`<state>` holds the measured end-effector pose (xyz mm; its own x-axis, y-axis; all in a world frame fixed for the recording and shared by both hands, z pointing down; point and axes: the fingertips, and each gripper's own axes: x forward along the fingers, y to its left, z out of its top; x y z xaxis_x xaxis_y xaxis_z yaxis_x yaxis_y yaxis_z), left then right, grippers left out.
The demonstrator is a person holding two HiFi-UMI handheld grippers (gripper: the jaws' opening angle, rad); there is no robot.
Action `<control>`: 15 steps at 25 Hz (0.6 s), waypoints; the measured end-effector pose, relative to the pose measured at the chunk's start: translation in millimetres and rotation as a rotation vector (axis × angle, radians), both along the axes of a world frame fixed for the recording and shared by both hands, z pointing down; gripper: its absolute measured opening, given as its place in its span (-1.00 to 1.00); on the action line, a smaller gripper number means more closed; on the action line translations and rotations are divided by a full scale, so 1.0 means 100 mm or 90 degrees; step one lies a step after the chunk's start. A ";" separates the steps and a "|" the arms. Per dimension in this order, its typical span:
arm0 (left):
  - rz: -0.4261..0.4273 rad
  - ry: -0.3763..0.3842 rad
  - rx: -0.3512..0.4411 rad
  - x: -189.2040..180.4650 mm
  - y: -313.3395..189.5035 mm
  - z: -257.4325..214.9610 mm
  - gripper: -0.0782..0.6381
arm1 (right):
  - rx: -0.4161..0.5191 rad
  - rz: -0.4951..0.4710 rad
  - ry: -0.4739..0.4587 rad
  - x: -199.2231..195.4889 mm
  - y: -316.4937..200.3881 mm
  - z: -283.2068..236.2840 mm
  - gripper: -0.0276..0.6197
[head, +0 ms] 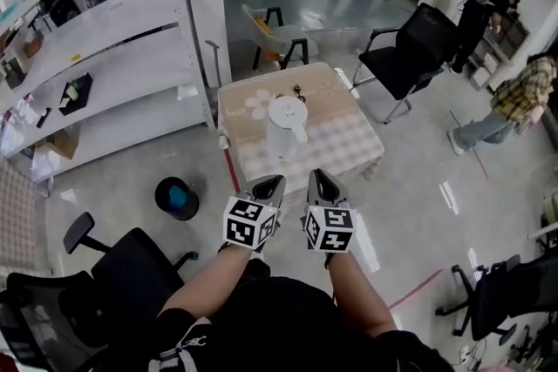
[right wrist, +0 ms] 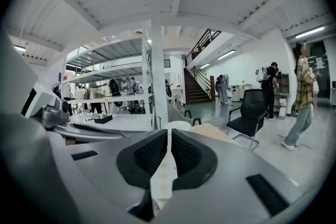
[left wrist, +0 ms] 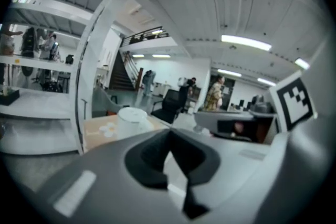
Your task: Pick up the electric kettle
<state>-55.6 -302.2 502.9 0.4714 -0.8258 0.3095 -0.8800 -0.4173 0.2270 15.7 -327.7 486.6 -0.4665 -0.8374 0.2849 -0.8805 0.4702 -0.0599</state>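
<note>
The white electric kettle (head: 288, 122) stands upright on a small table under a beige checked cloth (head: 349, 144), its handle pointing toward me. My left gripper (head: 270, 185) and right gripper (head: 321, 181) hover side by side just short of the table's near edge, both pointing at the kettle and apart from it. Each is shut with nothing between its fingers. In the left gripper view the kettle (left wrist: 132, 114) shows above the closed left gripper (left wrist: 169, 132). In the right gripper view only the kettle's lid (right wrist: 178, 125) peeks over the closed right gripper (right wrist: 169, 132).
White metal shelving (head: 105, 57) runs along the left of the table. A black office chair (head: 410, 52) stands behind it at the right, another (head: 122, 274) at my lower left. A black bin (head: 177, 198) sits on the floor left of the table. A person (head: 514, 104) sits at the far right.
</note>
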 end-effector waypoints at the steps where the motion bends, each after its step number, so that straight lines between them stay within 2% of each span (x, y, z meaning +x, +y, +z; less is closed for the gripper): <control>1: 0.011 -0.001 -0.004 -0.01 -0.09 0.04 -0.79 | -0.002 0.004 0.003 -0.04 -0.10 0.01 -0.91; 8: 0.060 -0.003 -0.025 -0.16 -0.72 0.21 -0.79 | -0.016 0.050 0.024 -0.14 -0.67 0.05 -0.91; 15: 0.085 0.003 -0.055 -0.24 -1.08 0.47 -0.78 | -0.043 0.071 0.036 -0.19 -0.95 0.21 -0.91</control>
